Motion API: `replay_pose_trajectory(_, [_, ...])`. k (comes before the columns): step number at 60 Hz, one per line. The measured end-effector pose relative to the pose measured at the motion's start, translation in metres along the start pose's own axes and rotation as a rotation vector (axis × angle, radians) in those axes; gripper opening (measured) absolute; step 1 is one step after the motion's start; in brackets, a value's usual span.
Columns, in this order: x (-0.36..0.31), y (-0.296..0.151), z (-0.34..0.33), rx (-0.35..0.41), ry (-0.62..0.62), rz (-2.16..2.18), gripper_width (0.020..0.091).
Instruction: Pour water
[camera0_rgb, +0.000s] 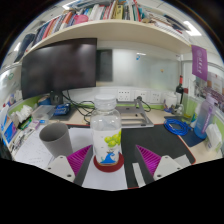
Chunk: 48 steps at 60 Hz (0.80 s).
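Gripper (107, 168) with its two fingers spread apart, each bearing one magenta pad (74, 157). One clear plastic bottle (107, 137) stands upright between the fingers on a round red coaster (108, 165); a gap shows on either side of it, so the fingers do not press on it. The bottle carries a label with green and blue marks low on its wall; whether it holds water cannot be told from this view.

Left of the bottle, just beside the left finger, stands one grey cup (55, 136), upright with its mouth open; its contents are not visible. Behind the bottle, farther along the white desk (150, 135), sits one white bowl-like dish (104, 102). Behind and left of the bottle stands one dark monitor (60, 67), screen off. Right of the bottle, well apart, lies one round blue object (177, 126), and beyond it a blue-and-white container (203, 118) whose kind cannot be told. Above and behind the bottle runs one shelf of books (110, 12).
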<state>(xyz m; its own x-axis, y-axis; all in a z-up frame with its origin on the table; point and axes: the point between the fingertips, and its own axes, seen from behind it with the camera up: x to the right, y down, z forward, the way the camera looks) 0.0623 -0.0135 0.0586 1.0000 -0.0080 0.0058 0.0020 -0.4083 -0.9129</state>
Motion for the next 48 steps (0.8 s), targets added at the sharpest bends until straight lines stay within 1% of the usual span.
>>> replay_pose_trajectory(3, [0.003,0.006,-0.018,-0.015,0.033,0.012,0.0856])
replay_pose_trajectory(7, [-0.004,0.01,-0.042,-0.053,0.038,0.042,0.0857])
replay_pose_trajectory(13, [-0.012,-0.002,-0.078,-0.078,0.046,0.065,0.0858])
replay_pose_trajectory(19, [-0.019,-0.026,-0.108,-0.059,0.07,0.058,0.0857])
replay_pose_trajectory(29, [-0.031,-0.064,-0.145,-0.012,0.073,0.06,0.0865])
replay_pose_trajectory(33, [-0.033,-0.079,-0.157,0.023,0.084,0.047,0.0864])
replay_pose_trajectory(48, [-0.049,-0.105,-0.182,0.071,0.102,0.055,0.086])
